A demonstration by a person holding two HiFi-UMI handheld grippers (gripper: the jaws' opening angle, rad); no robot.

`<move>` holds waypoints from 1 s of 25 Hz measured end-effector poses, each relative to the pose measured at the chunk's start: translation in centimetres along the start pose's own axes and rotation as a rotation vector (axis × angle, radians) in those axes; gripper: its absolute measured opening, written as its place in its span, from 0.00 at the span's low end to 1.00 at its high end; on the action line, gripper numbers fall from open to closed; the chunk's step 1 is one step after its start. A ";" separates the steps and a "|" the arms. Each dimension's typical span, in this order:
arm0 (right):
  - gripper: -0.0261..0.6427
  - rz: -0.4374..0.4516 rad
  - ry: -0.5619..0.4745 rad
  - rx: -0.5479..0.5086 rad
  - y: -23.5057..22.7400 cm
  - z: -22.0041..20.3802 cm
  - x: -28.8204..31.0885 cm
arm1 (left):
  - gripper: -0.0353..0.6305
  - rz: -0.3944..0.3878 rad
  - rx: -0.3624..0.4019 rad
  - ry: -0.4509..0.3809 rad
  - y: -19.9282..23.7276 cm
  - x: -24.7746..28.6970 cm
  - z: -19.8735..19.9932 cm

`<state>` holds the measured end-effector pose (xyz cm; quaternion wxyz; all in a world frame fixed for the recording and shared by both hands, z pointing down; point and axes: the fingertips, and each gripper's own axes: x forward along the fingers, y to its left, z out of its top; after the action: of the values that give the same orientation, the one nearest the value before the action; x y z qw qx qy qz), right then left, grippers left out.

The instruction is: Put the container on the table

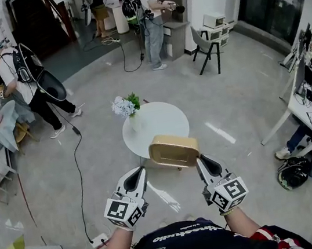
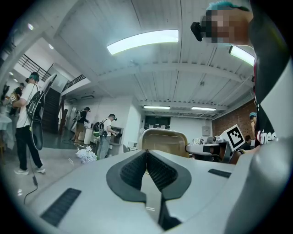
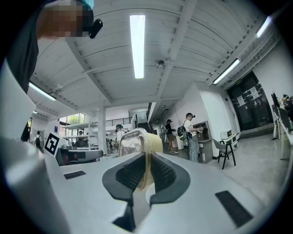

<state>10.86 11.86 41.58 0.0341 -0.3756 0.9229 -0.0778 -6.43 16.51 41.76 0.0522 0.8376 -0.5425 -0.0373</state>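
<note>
Left gripper [image 1: 139, 176] pinches what looks like the thin left rim of the container [image 1: 173, 150], which hangs between both tongs, its long axis nine to three. Right gripper [image 1: 205, 165] clamps the right rim. The table [image 1: 161, 117] lies beneath and beyond, at twelve o'clock — both hands equally near.

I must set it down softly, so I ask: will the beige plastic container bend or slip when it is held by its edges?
The beige plastic container probably flexes a little: its wall looks thin and translucent. It seems light, as the right hand-held gripper pinches only its thin rim. That smooth rim may slip.
</note>
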 end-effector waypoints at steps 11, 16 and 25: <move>0.11 -0.004 -0.014 0.018 1.0 -0.2 0.8 | 0.09 -0.014 -0.003 0.006 1.2 -0.5 -0.2; 0.11 -0.013 -0.016 0.023 1.5 -0.6 0.8 | 0.09 -0.027 0.000 0.008 1.5 -0.8 -0.3; 0.11 -0.037 -0.023 0.030 3.0 -1.0 2.0 | 0.09 -0.053 0.003 0.018 3.4 -1.5 -0.2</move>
<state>7.24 12.66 42.02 0.0490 -0.3930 0.9140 -0.0881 -10.13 16.48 42.42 0.0548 0.8522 -0.5195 -0.0301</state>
